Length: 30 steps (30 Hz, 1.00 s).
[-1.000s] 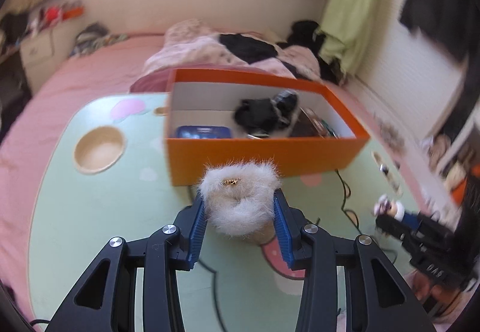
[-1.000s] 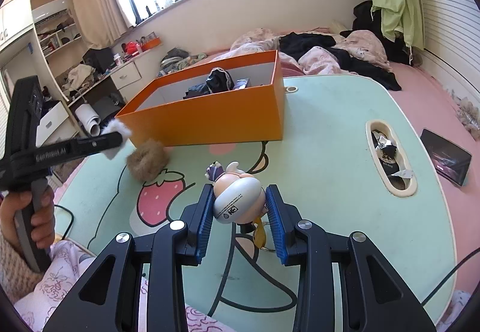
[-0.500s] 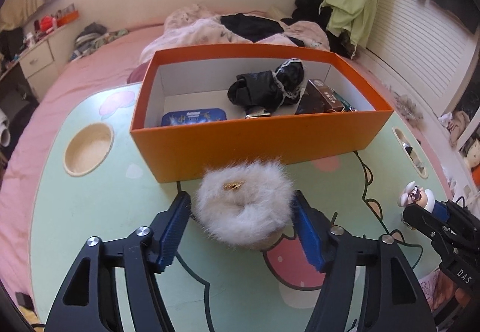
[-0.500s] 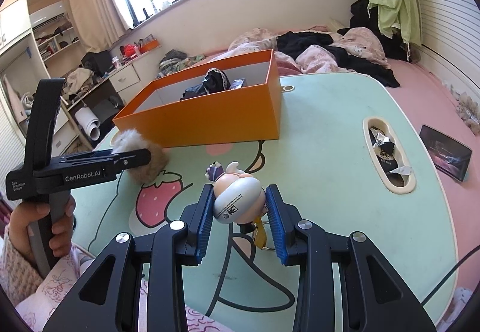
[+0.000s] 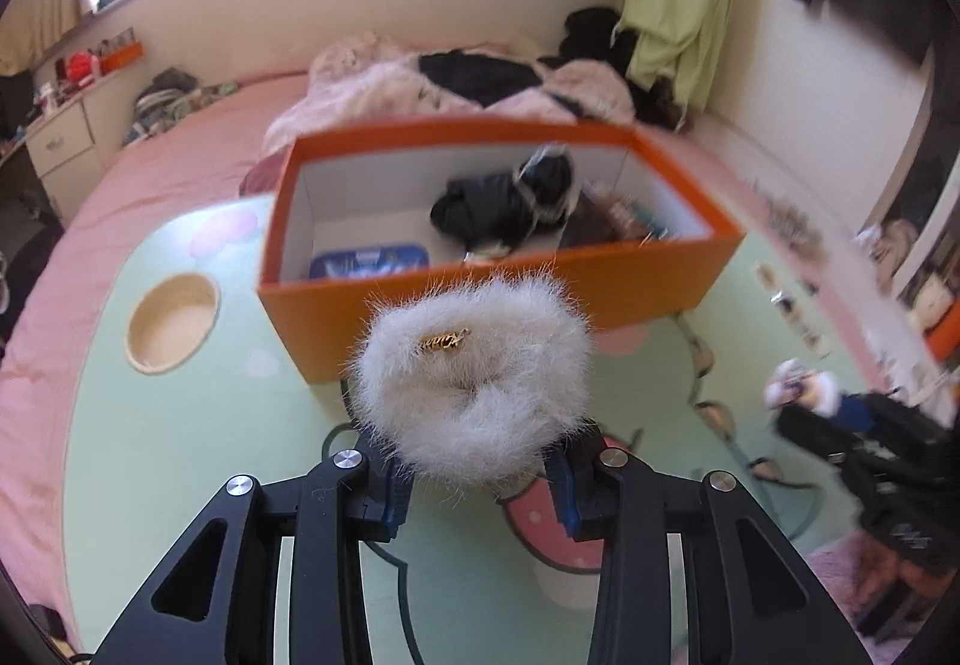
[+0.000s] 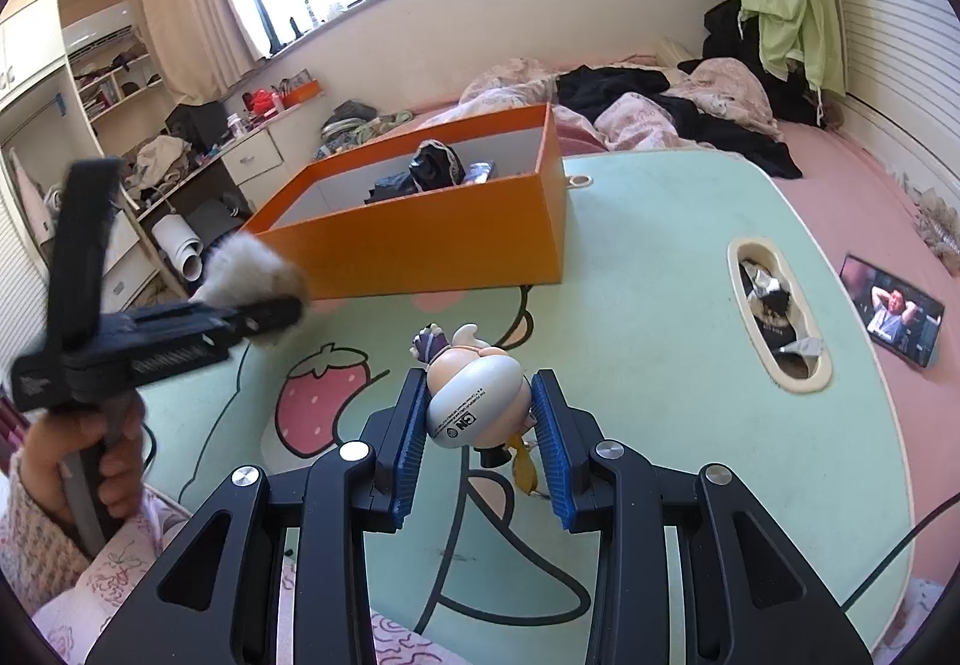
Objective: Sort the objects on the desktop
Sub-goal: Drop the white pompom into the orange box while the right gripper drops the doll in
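My left gripper [image 5: 480, 476] is shut on a white furry pompom [image 5: 474, 371] with a small gold clasp, held above the table just in front of the orange box [image 5: 480, 299]. In the right wrist view the pompom [image 6: 246, 269] sits at the left gripper's tip near the box's left corner [image 6: 420, 245]. My right gripper [image 6: 477, 428] is shut on a small cartoon figurine [image 6: 474, 398] with a round white body, held over the green table. The box holds a blue tin [image 5: 369, 260], black cloth [image 5: 510, 203] and other items.
The green cartoon table [image 6: 648, 305] has a round recess [image 5: 171, 320] at the left and an oval slot [image 6: 777, 314] with small items at the right. A phone [image 6: 891, 317] lies on the pink bed beyond the table's right edge. A black cable [image 5: 696, 365] runs across the table.
My left gripper opened around the pompom half a second ago, then shut on it again and lifted it toward the box. My right gripper has kept its hold on the figurine, almost still.
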Each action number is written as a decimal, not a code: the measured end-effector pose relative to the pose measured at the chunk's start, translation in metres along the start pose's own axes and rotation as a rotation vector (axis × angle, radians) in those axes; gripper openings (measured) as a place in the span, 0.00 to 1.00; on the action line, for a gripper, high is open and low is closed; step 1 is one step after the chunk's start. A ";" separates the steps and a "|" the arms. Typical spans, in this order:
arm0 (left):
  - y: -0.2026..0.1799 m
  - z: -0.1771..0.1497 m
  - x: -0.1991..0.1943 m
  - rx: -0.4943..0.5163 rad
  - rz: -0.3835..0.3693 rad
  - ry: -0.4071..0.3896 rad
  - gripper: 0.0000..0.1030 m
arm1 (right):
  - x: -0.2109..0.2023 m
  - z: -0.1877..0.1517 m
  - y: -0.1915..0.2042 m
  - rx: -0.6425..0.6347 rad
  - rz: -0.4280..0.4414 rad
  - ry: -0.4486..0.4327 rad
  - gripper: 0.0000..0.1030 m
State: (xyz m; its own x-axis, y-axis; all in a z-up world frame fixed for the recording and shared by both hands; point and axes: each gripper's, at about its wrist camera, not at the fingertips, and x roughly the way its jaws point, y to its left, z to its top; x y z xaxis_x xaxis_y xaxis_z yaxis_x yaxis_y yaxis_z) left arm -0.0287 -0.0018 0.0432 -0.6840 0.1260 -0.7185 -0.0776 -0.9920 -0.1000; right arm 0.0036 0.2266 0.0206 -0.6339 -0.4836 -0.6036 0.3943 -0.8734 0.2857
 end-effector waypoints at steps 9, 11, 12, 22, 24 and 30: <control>0.002 0.076 -0.021 0.021 0.014 -0.015 0.34 | -0.021 0.081 0.035 -0.100 0.073 -0.085 0.35; 0.006 0.092 -0.018 0.004 0.005 -0.013 0.34 | -0.024 0.108 0.044 -0.122 0.062 -0.121 0.35; 0.008 0.099 -0.014 -0.008 0.000 -0.009 0.35 | -0.022 0.120 0.048 -0.132 0.058 -0.132 0.35; 0.032 0.094 0.064 -0.103 0.064 0.145 0.55 | 0.085 0.140 0.046 -0.117 -0.053 0.062 0.42; 0.034 0.089 0.056 -0.098 0.069 0.126 0.62 | 0.095 0.138 0.041 -0.087 -0.050 0.119 0.42; 0.044 0.084 0.013 -0.103 0.090 0.030 0.69 | 0.056 0.144 0.049 -0.118 -0.034 0.010 0.53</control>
State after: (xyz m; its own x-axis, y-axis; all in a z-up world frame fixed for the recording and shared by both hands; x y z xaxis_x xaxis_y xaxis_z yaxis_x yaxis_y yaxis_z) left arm -0.1022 -0.0447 0.0877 -0.6624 0.0382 -0.7482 0.0595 -0.9929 -0.1033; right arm -0.1081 0.1491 0.1080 -0.6422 -0.4526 -0.6187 0.4484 -0.8764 0.1756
